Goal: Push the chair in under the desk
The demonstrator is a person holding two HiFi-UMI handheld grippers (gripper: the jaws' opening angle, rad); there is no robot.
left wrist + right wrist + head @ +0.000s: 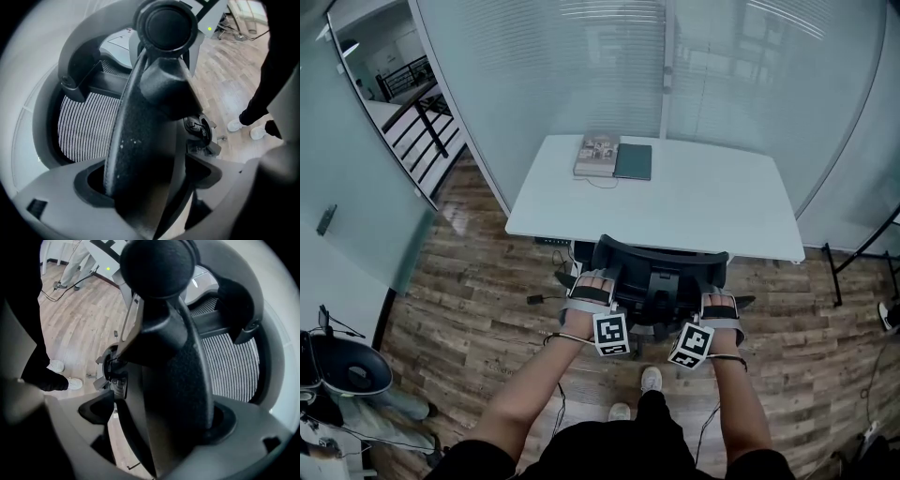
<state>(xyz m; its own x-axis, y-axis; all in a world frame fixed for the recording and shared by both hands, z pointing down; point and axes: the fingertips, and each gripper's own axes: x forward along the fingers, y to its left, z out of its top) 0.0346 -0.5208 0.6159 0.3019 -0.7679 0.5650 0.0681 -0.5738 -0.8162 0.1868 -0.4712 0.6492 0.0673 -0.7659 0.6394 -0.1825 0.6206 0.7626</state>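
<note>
The black office chair (pixel 661 272) stands with its seat tucked beneath the white desk (pixel 712 211); only its backrest sticks out at the near edge. My left gripper (pixel 592 291) is shut on the backrest's left rim. My right gripper (pixel 719 307) is shut on the right rim. In the left gripper view the black backrest frame (pixel 140 136) runs straight between the jaws of the left gripper (pixel 145 185), with the striped mesh (pixel 84 126) to its left. The right gripper view shows the same frame (pixel 180 376) clamped in the right gripper (pixel 157 427), with the mesh (pixel 229 362) on the right.
A book (pixel 597 155) and a dark notebook (pixel 633 161) lie at the desk's far edge. Frosted glass walls close in behind and beside the desk. Cables trail over the wooden floor (pixel 487 309). Another chair (pixel 347 367) stands at the lower left. The person's white shoes (pixel 649 380) are right behind the chair.
</note>
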